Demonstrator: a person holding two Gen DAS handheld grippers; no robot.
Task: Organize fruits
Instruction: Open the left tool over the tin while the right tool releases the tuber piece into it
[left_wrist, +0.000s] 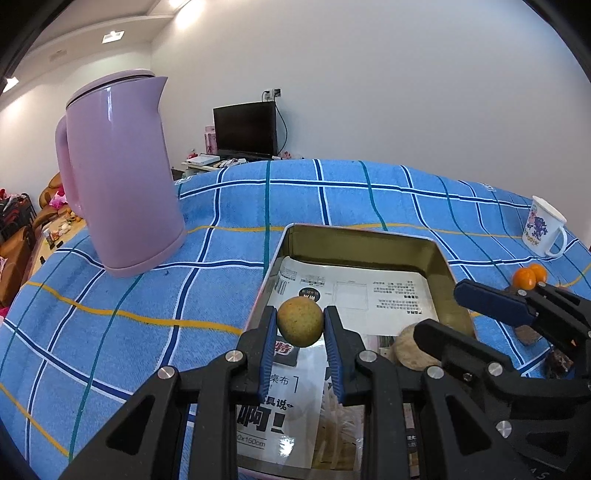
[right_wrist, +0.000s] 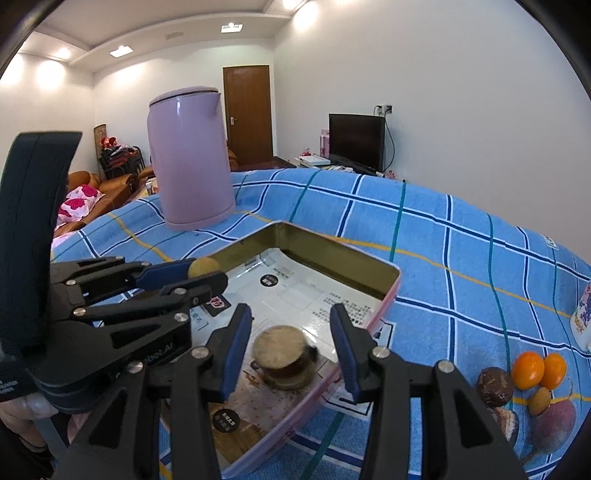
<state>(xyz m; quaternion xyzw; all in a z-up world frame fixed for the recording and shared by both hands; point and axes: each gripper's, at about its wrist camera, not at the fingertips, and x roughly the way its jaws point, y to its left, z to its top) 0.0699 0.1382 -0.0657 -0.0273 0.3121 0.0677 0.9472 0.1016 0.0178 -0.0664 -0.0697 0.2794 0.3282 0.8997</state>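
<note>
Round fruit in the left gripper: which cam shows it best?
Left wrist. The round fruit sits centred between the left gripper pads, fully visible above the tin. The right wrist view shows only its top behind that gripper's fingers.

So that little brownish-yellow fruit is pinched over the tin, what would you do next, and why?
Probably lower it a little and open the left hand-held gripper. The round fruit is clamped between its fingers, hanging over the paper-lined tin, so it seems ready to be set down. The right hand-held gripper stands open around a brown fruit already lying in the tin.
</note>
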